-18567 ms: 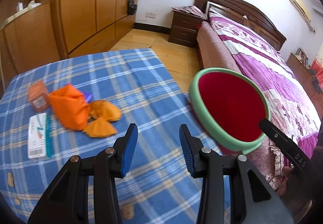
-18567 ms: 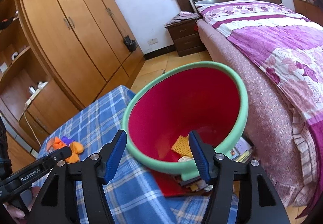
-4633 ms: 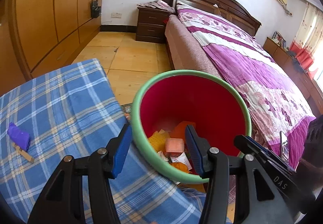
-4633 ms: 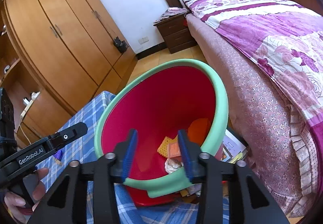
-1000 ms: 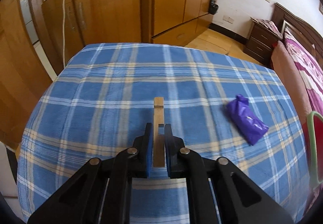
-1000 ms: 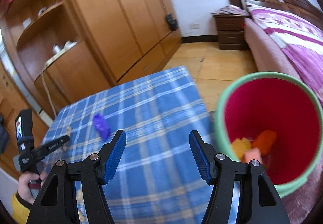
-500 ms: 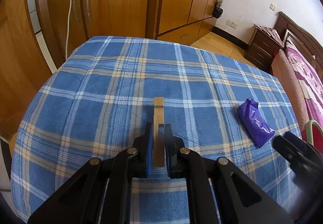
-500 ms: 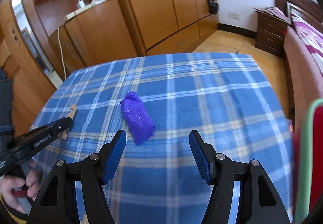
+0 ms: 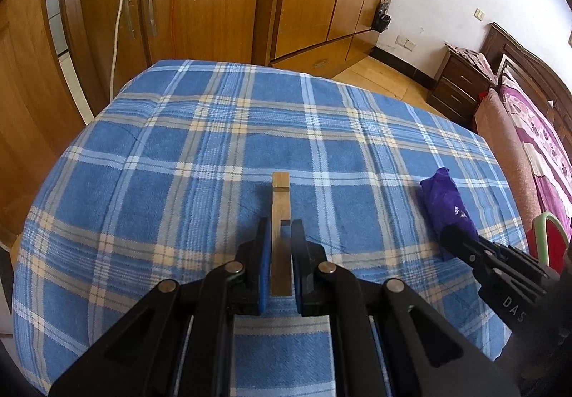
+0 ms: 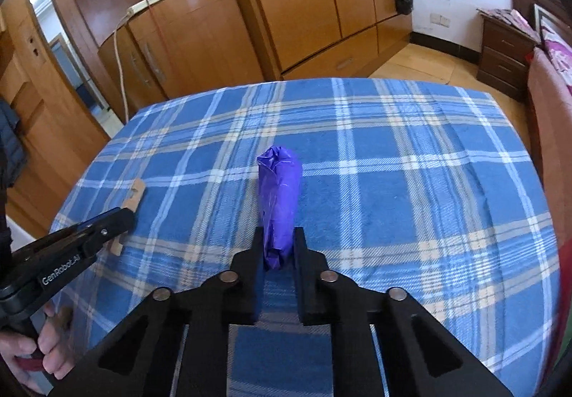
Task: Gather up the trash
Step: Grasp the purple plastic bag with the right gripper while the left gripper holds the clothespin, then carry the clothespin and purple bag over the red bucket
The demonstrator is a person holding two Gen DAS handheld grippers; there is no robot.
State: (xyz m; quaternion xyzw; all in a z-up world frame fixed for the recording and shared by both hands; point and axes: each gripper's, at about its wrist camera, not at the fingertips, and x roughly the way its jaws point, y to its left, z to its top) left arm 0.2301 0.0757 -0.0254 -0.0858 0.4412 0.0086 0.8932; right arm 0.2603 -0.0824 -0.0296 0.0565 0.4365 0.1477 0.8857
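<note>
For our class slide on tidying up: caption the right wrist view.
Right hand-held gripper shut on a crumpled purple bag lying on the blue plaid cloth.

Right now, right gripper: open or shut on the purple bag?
Shut on it. The right gripper has just been closing, and its pads pinch the near end of the purple bag, which lies on the plaid cloth.

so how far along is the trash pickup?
Nearly done. The blue plaid tablecloth shows only two pieces. In hand: left tool shut on the wooden stick; right tool, jaws just closed, shut on the purple wrapper. Left: carry both to the green-rimmed bin at the table's right edge and drop them.
</note>
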